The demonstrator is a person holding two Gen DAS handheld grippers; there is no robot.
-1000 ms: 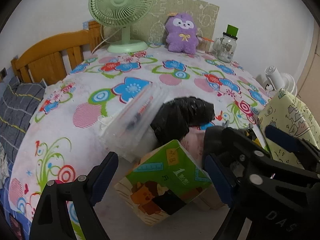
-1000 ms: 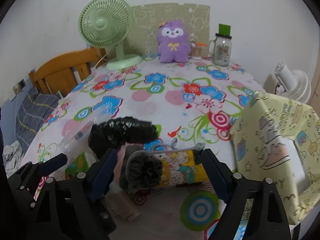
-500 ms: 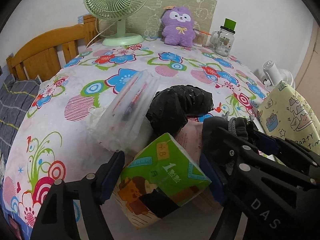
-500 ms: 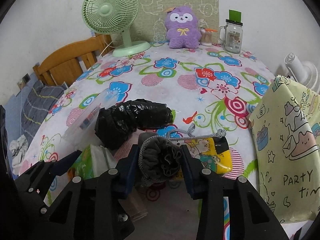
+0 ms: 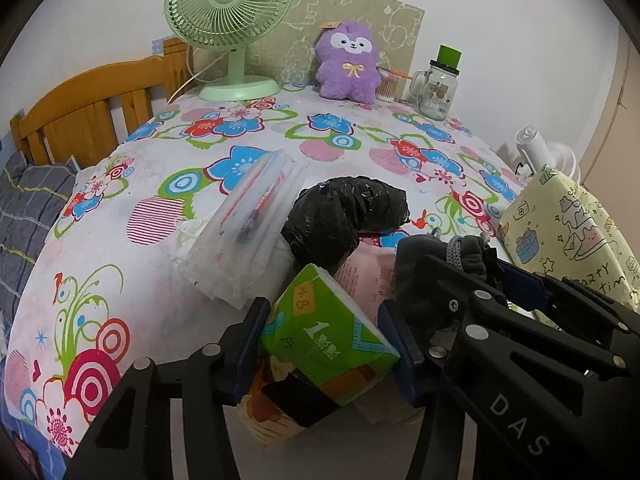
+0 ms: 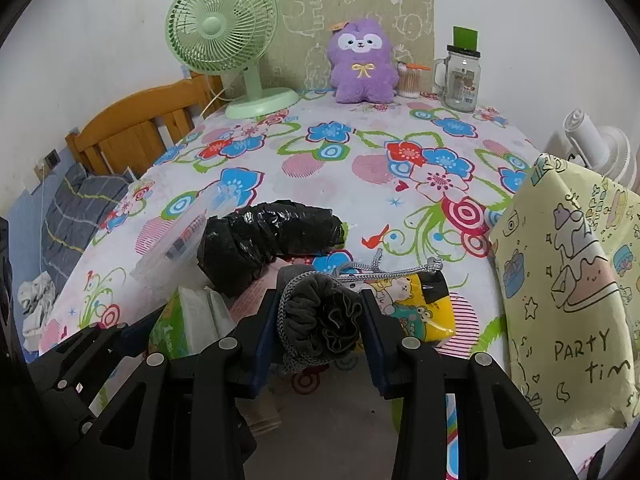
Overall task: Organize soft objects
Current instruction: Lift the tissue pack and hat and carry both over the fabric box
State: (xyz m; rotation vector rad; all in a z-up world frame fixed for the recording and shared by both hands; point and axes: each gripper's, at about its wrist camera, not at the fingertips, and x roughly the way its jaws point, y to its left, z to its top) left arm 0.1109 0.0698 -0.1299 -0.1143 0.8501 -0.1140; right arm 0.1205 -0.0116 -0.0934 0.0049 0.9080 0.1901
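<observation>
Between the left gripper's (image 5: 324, 344) closing jaws sits the green tissue pack (image 5: 326, 340); the right gripper (image 6: 320, 316) pinches the grey drawstring pouch (image 6: 320, 320). Beyond, the black bag (image 6: 268, 236) waits. Squeeze gently, lift straight.

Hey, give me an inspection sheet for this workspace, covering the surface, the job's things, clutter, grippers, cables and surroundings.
Surface: flowered tablecloth, mid-table bare.
Job's things: green tissue pack, grey drawstring pouch, black plastic bundle, yellow cartoon pouch, clear plastic packet, bunched at the near edge.
Clutter: green fan, purple plush, glass jar, cotton swabs along the wall.
Grippers: left gripper closing around the tissue pack; right gripper clamped on the grey pouch.
Cables: fan cord off the table's far-left edge.
Surroundings: wooden bedframe, yellow party bag, white fan.
</observation>
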